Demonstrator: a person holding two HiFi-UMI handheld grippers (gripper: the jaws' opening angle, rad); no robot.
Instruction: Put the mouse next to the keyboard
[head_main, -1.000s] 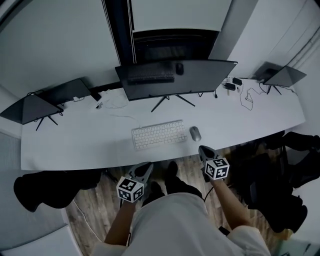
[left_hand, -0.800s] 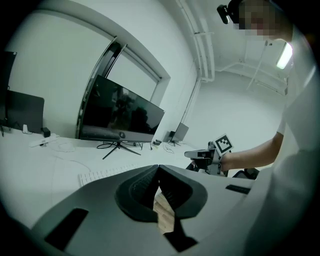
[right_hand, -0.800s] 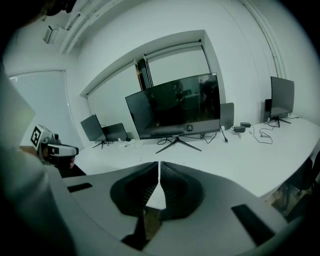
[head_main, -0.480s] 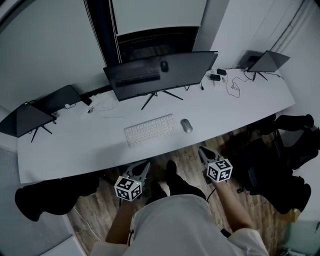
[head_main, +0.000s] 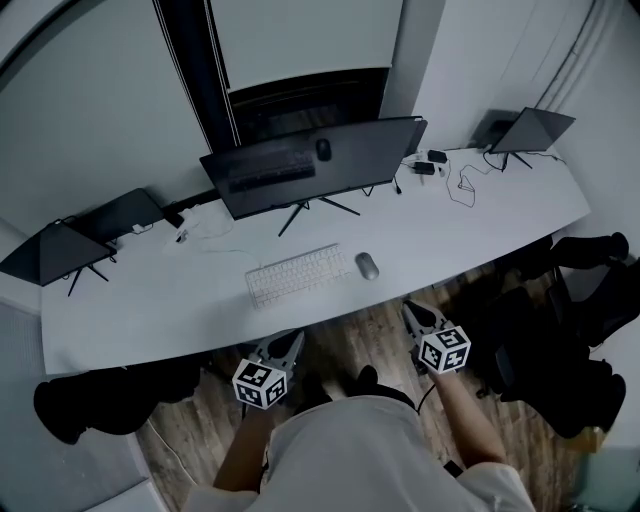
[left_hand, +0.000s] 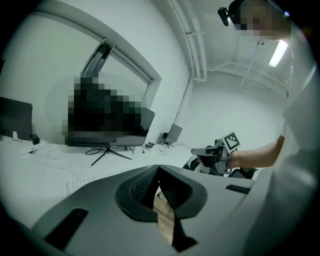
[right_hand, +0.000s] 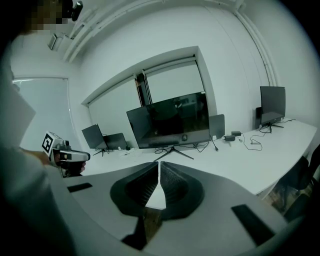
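Note:
The grey mouse lies on the white desk, just right of the white keyboard. Both grippers hang over the wood floor, in front of the desk's near edge. My left gripper is below the keyboard and my right gripper is below and right of the mouse. In the left gripper view the jaws of the left gripper meet with nothing between them. In the right gripper view the right gripper is likewise shut and empty. Neither touches the mouse.
A wide dark monitor on a tripod foot stands behind the keyboard. Tilted screens sit at the far left and far right. Cables and adapters lie at the back right. Black chairs flank the person.
In the head view both grippers sit a little further from the desk's front edge, the right one shifted rightward from the mouse. Mouse and keyboard have not moved; both grippers stay shut.

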